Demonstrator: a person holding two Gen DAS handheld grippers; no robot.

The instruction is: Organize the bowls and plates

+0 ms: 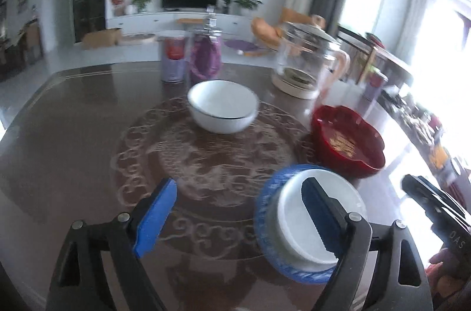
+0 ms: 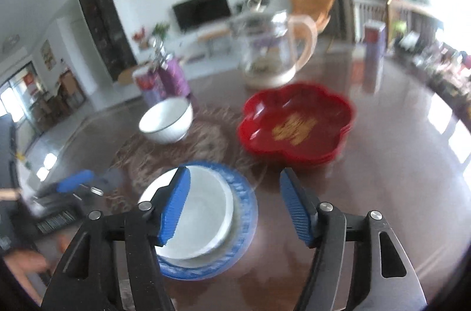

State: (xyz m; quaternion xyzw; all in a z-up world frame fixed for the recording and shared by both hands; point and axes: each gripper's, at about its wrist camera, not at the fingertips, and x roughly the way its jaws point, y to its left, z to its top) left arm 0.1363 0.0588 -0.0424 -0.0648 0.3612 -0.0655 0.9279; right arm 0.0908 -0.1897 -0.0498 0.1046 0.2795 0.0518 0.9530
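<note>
Now the glass kettle (image 1: pixel 309 66) and purple jars (image 1: pixel 203 55) stand far behind the upright white bowl (image 1: pixel 222 106); left gripper (image 1: pixel 238 211) and right gripper (image 2: pixel 234 208) hang wide, holding nothing, near the white plate (image 2: pixel 200 219).

— What's my table (image 1: pixel 73 111) made of?
— Glossy brown top, mirror-smooth, with a pale etched pattern.
— And the bowls?
— The white bowl (image 1: pixel 222 106) looks like glazed ceramic; the red dish (image 2: pixel 295 124) is shiny, plastic-like.
— My own fingers?
— Ribbed blue rubbery pads (image 2: pixel 176 206) on matt black arms. The kettle (image 1: pixel 306 63) is clear glass.
</note>
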